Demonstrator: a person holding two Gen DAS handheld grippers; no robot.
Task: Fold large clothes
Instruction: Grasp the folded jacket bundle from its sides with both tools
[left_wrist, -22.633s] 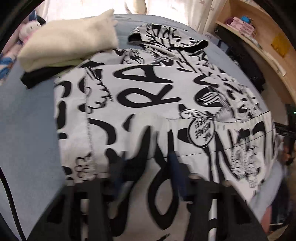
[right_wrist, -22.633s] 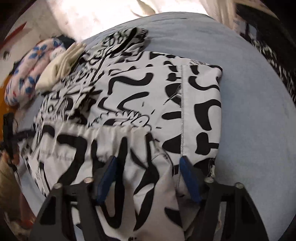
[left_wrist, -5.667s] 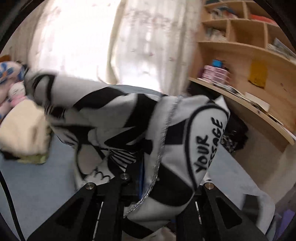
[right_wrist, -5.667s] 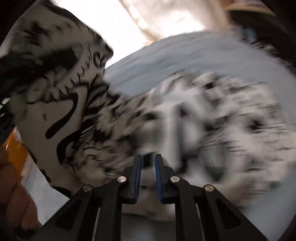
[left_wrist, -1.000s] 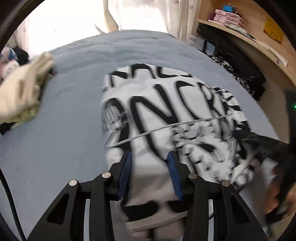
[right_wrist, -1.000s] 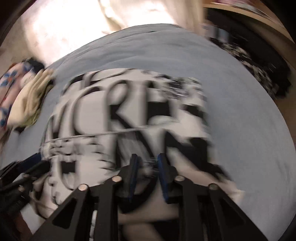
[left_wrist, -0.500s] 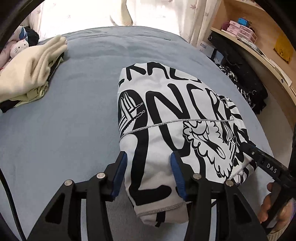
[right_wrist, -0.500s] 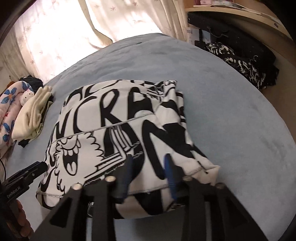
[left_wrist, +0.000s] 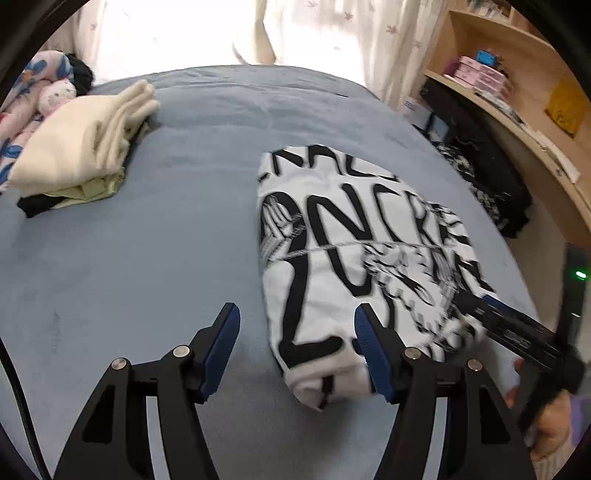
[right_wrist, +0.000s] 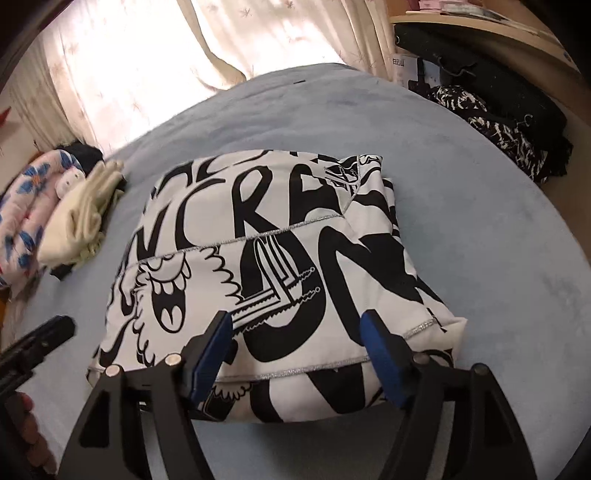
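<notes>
Folded now into one compact bundle, the black-and-white garment (left_wrist: 354, 258) lies on the bed (left_wrist: 147, 258), right of centre, bare blue cover all around. Left gripper (left_wrist: 295, 339) and right gripper (right_wrist: 297, 343): jaws opening, gripping nothing. One cream clothes stack (left_wrist: 81, 147) sits far left.

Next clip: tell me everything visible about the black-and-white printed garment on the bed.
The printed garment is white soft-looking fabric covered in bold black lettering and cartoon drawings, with silvery stitched seams. It lies folded into a thick, roughly rectangular bundle, several layers showing at its near edge, flat on the blue bed cover, apart from the cream stack to its left. The right claw, jaws opening, straddles its near edge without pinching it; the left claw, also opening, frames its left corner.
</notes>
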